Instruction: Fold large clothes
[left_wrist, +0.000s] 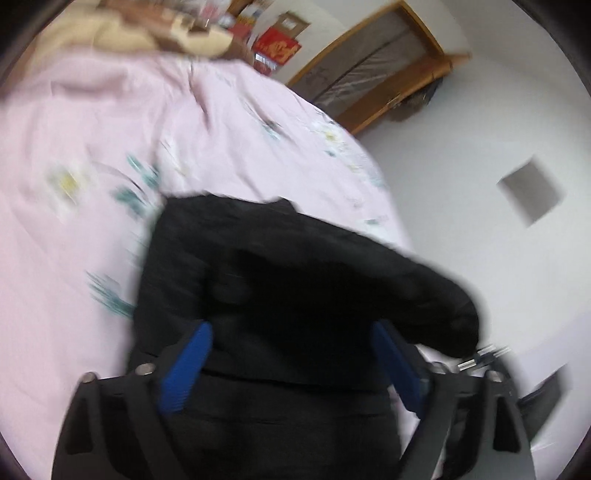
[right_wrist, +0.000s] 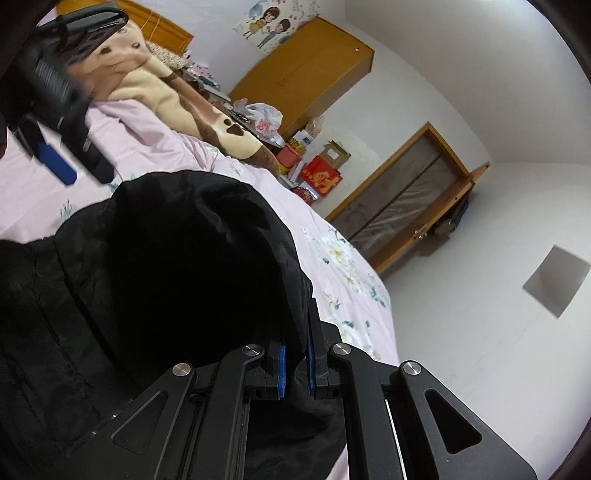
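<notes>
A black jacket (left_wrist: 280, 280) lies bunched on the pink flowered bed sheet (left_wrist: 92, 147). In the left wrist view my left gripper (left_wrist: 291, 354) stands wide open above the jacket. Its blue pads (left_wrist: 188, 365) are far apart and press on nothing. The right wrist view shows the right gripper (right_wrist: 297, 343) shut on a fold of the black jacket (right_wrist: 177, 266) near the bed's edge, with cloth running between its blue pads (right_wrist: 282, 369). The left gripper (right_wrist: 79, 166) also appears at the upper left there, over the sheet beyond the jacket.
A beige and brown plush blanket (right_wrist: 159, 88) lies at the far end of the bed. Beyond stand a wooden wardrobe (right_wrist: 306, 77), red boxes (right_wrist: 321, 177), a plastic bag (right_wrist: 262, 118) and a wooden-framed door (right_wrist: 406, 199). White floor (right_wrist: 461, 332) runs along the bed's right side.
</notes>
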